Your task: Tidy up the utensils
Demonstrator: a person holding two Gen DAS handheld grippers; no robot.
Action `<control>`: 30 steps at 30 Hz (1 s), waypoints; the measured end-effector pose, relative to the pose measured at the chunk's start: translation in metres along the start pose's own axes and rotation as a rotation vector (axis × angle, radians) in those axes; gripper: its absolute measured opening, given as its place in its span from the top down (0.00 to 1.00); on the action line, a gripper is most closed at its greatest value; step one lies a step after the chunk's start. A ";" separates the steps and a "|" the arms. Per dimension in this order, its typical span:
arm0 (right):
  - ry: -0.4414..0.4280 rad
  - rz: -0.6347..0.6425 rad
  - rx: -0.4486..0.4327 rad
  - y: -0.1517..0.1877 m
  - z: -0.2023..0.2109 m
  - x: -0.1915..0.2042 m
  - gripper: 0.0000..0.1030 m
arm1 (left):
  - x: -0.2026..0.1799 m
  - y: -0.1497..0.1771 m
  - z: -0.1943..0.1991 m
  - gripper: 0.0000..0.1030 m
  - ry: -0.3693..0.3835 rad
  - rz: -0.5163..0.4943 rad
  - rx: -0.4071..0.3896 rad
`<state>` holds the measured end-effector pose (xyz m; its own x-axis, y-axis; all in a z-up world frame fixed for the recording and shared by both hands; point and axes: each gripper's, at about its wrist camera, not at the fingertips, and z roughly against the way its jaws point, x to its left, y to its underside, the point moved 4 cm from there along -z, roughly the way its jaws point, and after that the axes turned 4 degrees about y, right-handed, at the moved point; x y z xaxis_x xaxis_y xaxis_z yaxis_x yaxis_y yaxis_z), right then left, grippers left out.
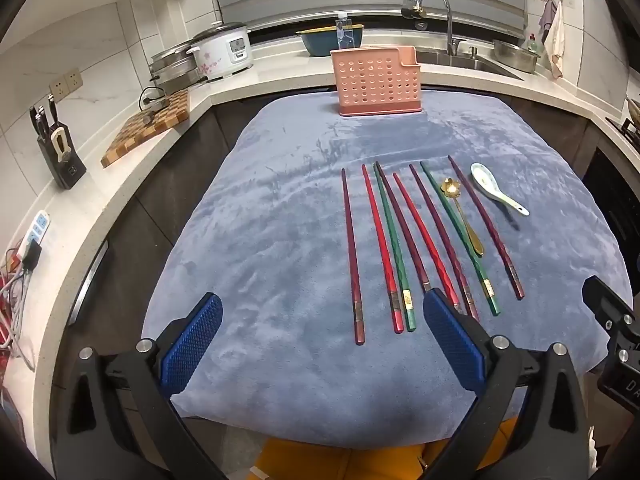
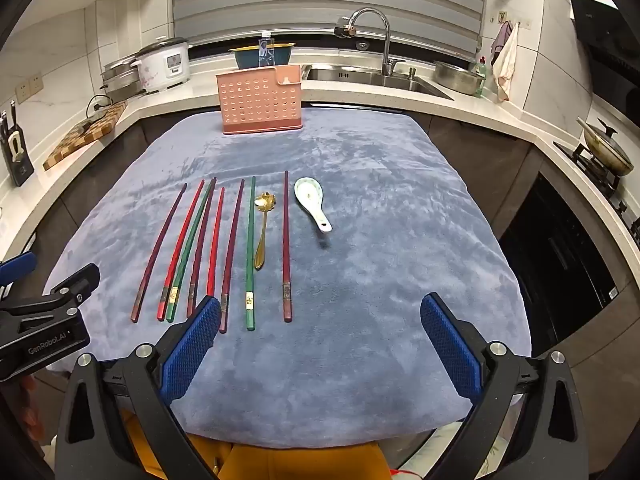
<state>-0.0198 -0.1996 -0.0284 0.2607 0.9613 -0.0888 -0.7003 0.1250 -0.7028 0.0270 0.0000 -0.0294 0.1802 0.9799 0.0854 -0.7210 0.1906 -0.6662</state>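
**Eight skinny chopsticks on fuzzy cloth, what could possibly go wrong**

Nothing's in the pink holder yet. It stands upright at the far edge of the blue cloth, well apart from the utensils. The chopsticks lie in a loose row mid-cloth, tips pointing away from me, with the gold spoon tucked between the green chopstick and the rightmost dark red one. The white ceramic spoon sits just right of all that.

What worries me:
- A couple of the sticks near the left of the row lie touching or crossing. If I go for one there I'll probably drag its neighbour along or pinch two at once.
- The sticks are thin and lie flat on plush fabric, so my pads may snag the cloth and pull up a fold instead of the stick.
- The gold spoon lies close beside the green stick, so it's easy to knock.
- The ceramic spoon looks slick and rounded. My guess is it could squirt out of a pinch.

Pose-wise, my right gripper hangs over the near edge of the cloth, fingers spread wide with nothing between them, its left pad above the handle ends of the middle sticks. My left gripper sits level beside it, also spread wide and empty, aimed at the left end of the row.
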 end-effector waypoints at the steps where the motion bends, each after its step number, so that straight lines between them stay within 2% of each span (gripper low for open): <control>1: 0.000 0.000 0.000 0.000 0.000 0.000 0.07 | 0.000 0.000 0.000 0.07 0.005 0.001 0.000; 16: -0.001 -0.004 -0.009 0.001 0.003 0.000 0.07 | 0.003 -0.007 0.015 0.07 -0.002 -0.015 -0.033; 30: 0.001 -0.012 -0.016 -0.008 -0.003 -0.005 0.07 | -0.007 -0.012 0.002 0.07 0.000 -0.022 -0.048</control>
<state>-0.0129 -0.2058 -0.0245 0.2697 0.9595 -0.0815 -0.6865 0.1322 -0.7151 0.0334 -0.0088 -0.0207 0.1956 0.9756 0.1000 -0.6839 0.2088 -0.6991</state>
